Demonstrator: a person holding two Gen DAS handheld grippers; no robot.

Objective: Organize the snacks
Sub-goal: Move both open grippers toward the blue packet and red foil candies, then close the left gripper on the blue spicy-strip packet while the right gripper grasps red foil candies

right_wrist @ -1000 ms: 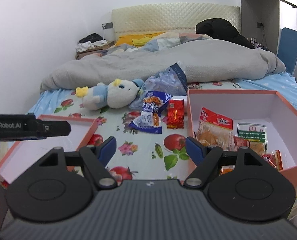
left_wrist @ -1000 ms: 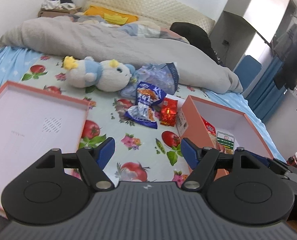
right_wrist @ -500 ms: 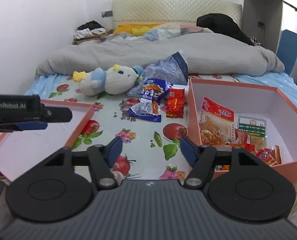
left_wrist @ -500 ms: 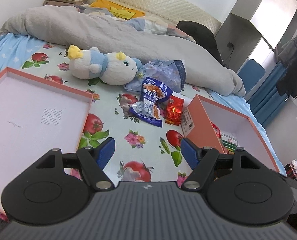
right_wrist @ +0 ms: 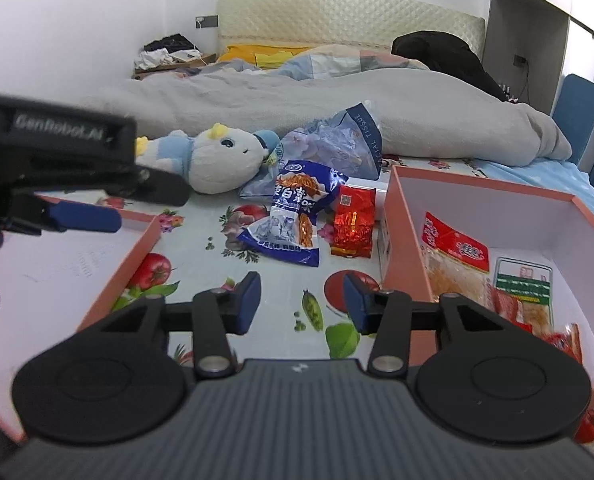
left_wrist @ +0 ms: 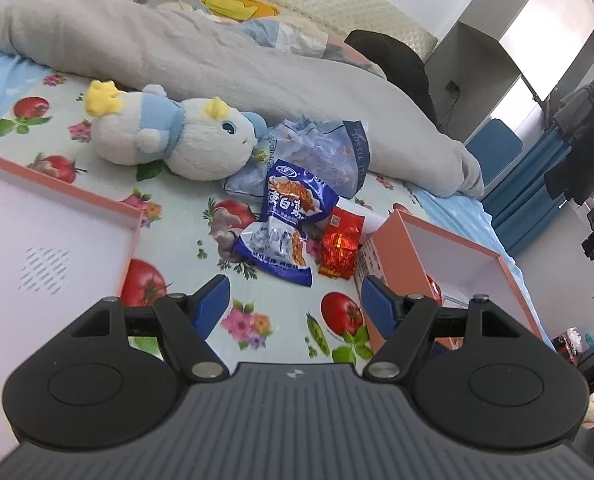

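A blue-and-white snack bag (left_wrist: 287, 224) (right_wrist: 293, 216) lies on the fruit-print sheet, with a small red foil packet (left_wrist: 341, 242) (right_wrist: 353, 226) just right of it. Right of both stands an orange box (left_wrist: 407, 264) (right_wrist: 405, 216) holding several snack packets (right_wrist: 453, 256). My left gripper (left_wrist: 295, 306) hovers open over the sheet, short of the blue bag, nothing between its fingers. My right gripper (right_wrist: 301, 302) hangs beside the box's left wall; its jaws are closing on nothing. The left gripper's body also shows at the left of the right wrist view.
The orange box lid (left_wrist: 37, 240) (right_wrist: 109, 276) lies upside down at the left. A plush toy (left_wrist: 169, 140) (right_wrist: 217, 156) and a blue tissue pack (left_wrist: 317, 152) (right_wrist: 337, 144) lie behind the snacks. A grey duvet (left_wrist: 177, 48) covers the far bed.
Both grippers moved forward and lower, closer to the snacks. The right gripper's fingers drew closer together. The left gripper's opening stayed the same.
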